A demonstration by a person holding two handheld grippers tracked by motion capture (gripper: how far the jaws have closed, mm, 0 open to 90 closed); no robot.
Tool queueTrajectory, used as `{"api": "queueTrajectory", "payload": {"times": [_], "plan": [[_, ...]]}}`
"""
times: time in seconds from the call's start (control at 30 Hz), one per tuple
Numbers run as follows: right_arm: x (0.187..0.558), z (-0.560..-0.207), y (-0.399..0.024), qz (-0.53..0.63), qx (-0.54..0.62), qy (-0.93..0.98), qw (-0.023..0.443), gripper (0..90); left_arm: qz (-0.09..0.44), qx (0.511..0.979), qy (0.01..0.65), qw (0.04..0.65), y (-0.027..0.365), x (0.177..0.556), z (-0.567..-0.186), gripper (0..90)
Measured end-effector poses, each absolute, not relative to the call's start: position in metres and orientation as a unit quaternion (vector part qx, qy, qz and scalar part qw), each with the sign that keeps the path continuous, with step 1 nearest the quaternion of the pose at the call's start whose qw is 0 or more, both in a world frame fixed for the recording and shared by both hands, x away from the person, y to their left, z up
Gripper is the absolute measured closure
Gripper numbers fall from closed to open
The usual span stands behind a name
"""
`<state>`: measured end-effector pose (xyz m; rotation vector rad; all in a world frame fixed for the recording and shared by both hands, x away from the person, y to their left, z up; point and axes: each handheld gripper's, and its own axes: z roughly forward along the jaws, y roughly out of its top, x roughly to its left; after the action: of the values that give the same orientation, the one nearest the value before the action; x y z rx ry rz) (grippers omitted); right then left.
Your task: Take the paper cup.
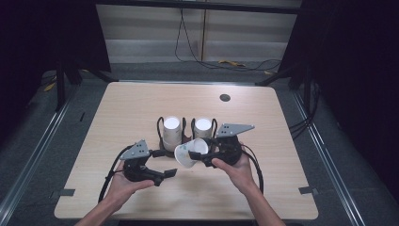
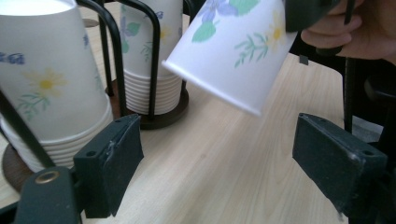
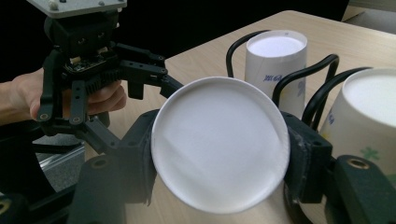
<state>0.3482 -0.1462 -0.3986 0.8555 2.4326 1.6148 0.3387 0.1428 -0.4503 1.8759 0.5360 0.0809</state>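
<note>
My right gripper (image 1: 201,151) is shut on a white paper cup (image 1: 188,154) with a flower print and holds it tilted just above the table. In the right gripper view the cup's round white base (image 3: 219,135) faces the camera, with a black jaw pressed on each side. My left gripper (image 1: 165,163) is open just left of the cup. Its pads (image 2: 112,163) stand wide apart over bare wood, and the cup's rim (image 2: 229,51) hangs above and beyond them. Farther off in the right gripper view, a hand holds the left gripper (image 3: 93,70).
Two stacks of upside-down flower-print cups stand in black wire holders at the middle of the table, the left stack (image 1: 171,132) and the right stack (image 1: 203,128) close behind both grippers. A dark round grommet (image 1: 225,97) sits toward the table's far edge (image 1: 188,84).
</note>
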Motion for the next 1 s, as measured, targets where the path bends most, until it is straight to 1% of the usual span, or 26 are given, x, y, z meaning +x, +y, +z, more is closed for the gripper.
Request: {"api": "queueTrajectory", "payload": {"times": [0.1, 0.13, 0.2, 0.23, 0.63, 0.7, 0.83, 0.9, 1.0], "plan": [[0.347, -0.403, -0.146, 0.532, 0.281, 0.798, 0.044, 37.7, 0.037, 0.796, 0.223, 0.561, 0.141, 0.338, -0.451, 15.9], [0.345, -0.408, -0.147, 0.536, 0.284, 0.794, 0.034, 37.7, 0.037, 0.797, 0.220, 0.560, 0.140, 0.336, -0.452, 16.0], [0.345, -0.410, -0.148, 0.540, 0.286, 0.791, 0.032, 37.7, 0.038, 0.797, 0.219, 0.562, 0.139, 0.336, -0.452, 16.1], [0.344, -0.414, -0.148, 0.544, 0.287, 0.788, 0.023, 37.7, 0.038, 0.796, 0.219, 0.564, 0.139, 0.336, -0.453, 16.1], [0.341, -0.424, -0.145, 0.560, 0.274, 0.782, -0.006, 37.7, 0.041, 0.800, 0.203, 0.563, 0.140, 0.333, -0.458, 16.0], [0.341, -0.425, -0.144, 0.562, 0.272, 0.781, -0.009, 37.7, 0.040, 0.799, 0.197, 0.566, 0.139, 0.335, -0.459, 20.1], [0.341, -0.430, -0.140, 0.561, 0.271, 0.782, -0.021, 37.7, 0.039, 0.802, 0.189, 0.565, 0.136, 0.334, -0.459, 18.3], [0.341, -0.432, -0.138, 0.559, 0.270, 0.784, -0.027, 37.8, 0.039, 0.805, 0.190, 0.560, 0.135, 0.333, -0.460, 15.9], [0.341, -0.434, -0.135, 0.558, 0.269, 0.784, -0.032, 37.7, 0.040, 0.811, 0.180, 0.556, 0.133, 0.332, -0.463, 16.4]]}}
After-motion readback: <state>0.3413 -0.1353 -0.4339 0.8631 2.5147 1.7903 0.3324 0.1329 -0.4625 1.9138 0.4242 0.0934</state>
